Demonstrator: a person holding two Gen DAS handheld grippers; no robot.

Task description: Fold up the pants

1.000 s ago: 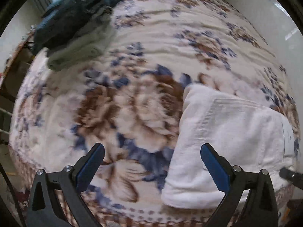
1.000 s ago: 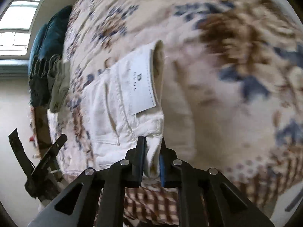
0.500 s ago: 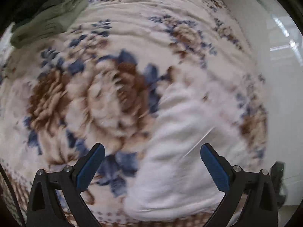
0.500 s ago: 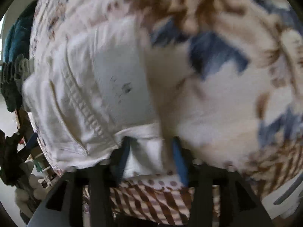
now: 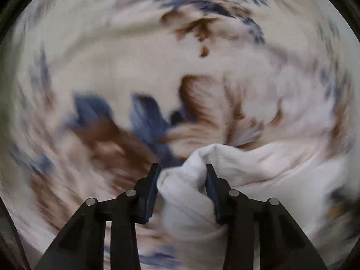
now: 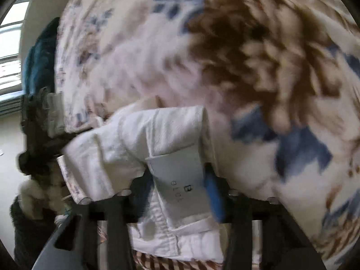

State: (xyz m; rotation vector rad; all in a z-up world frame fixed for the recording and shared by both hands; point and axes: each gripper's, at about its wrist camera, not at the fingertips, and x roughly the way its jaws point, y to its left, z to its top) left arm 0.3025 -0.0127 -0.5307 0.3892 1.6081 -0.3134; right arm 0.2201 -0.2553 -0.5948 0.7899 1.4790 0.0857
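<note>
- Left gripper [image 5: 181,168] — jaws have just been closing and are now pinching a bunched fold of the white pants [image 5: 225,180]; both blue pads are pressing into the cloth, which is bulging up between and ahead of them
- White pants, left wrist view: the rest is trailing off to the right of the jaws, lying on the floral blanket [image 5: 135,67]; picture is heavily blurred
- Right gripper [image 6: 177,175] — jaws have just been closing around the pants' waistband end [image 6: 162,135], cloth filling the gap between them; whether the pads are pressing cannot be told through the blur
- Pale label [image 6: 180,180] with small dark print is sitting directly between the right jaws
- Dark teal and grey folded clothes [image 6: 42,63] are lying far off to the left of the right jaws
</note>
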